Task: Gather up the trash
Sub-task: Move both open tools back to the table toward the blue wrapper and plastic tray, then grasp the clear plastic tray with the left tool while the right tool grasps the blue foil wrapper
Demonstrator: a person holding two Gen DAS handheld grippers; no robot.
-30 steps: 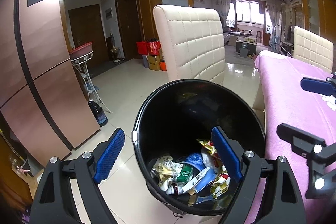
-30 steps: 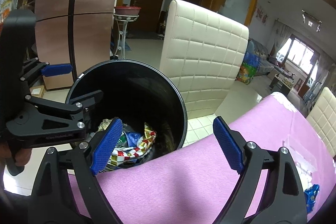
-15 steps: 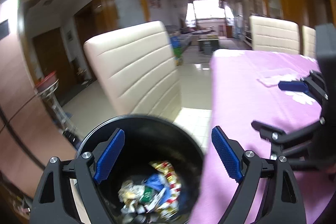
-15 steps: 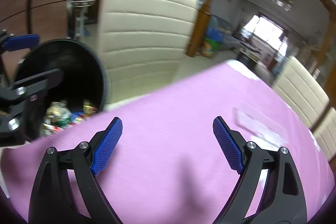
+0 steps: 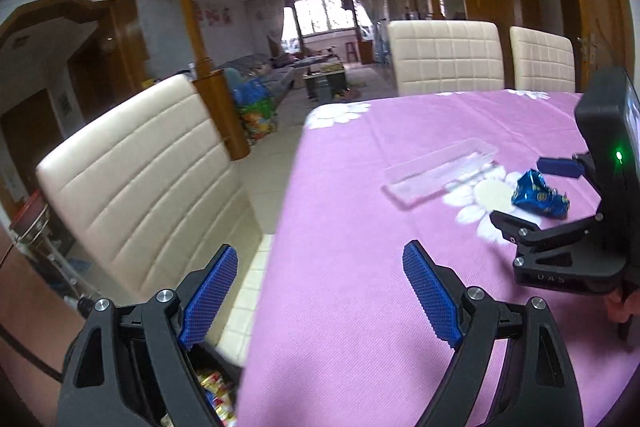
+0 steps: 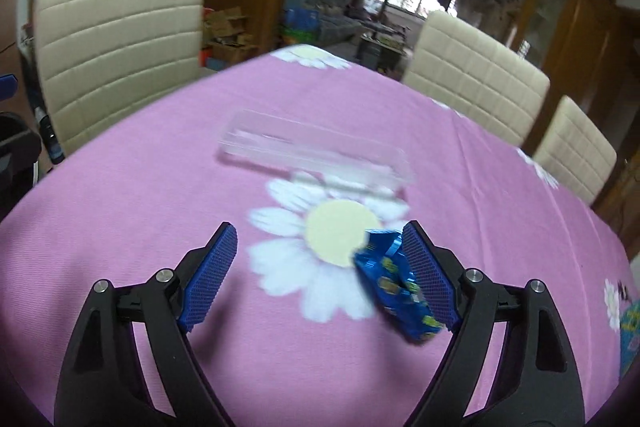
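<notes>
A crumpled blue snack wrapper (image 6: 394, 287) lies on the purple flowered tablecloth (image 6: 160, 187), against the right pad of my open right gripper (image 6: 320, 277). It also shows in the left wrist view (image 5: 538, 194), beside the right gripper's body (image 5: 576, 239). A clear plastic tray (image 6: 316, 153) lies beyond it, also seen in the left wrist view (image 5: 442, 173). My left gripper (image 5: 322, 297) is open and empty over the table's left edge. The black trash bin (image 5: 212, 383) with wrappers inside peeks out below the left finger.
A cream padded chair (image 5: 148, 183) stands at the table's left side by the bin. Two more cream chairs (image 5: 446, 57) stand at the far side. The tiled floor (image 5: 268, 163) runs between chair and table.
Both grippers have swung away from the bin toward the table. The right gripper has come down around the blue wrapper; the bin has dropped nearly out of both views.
</notes>
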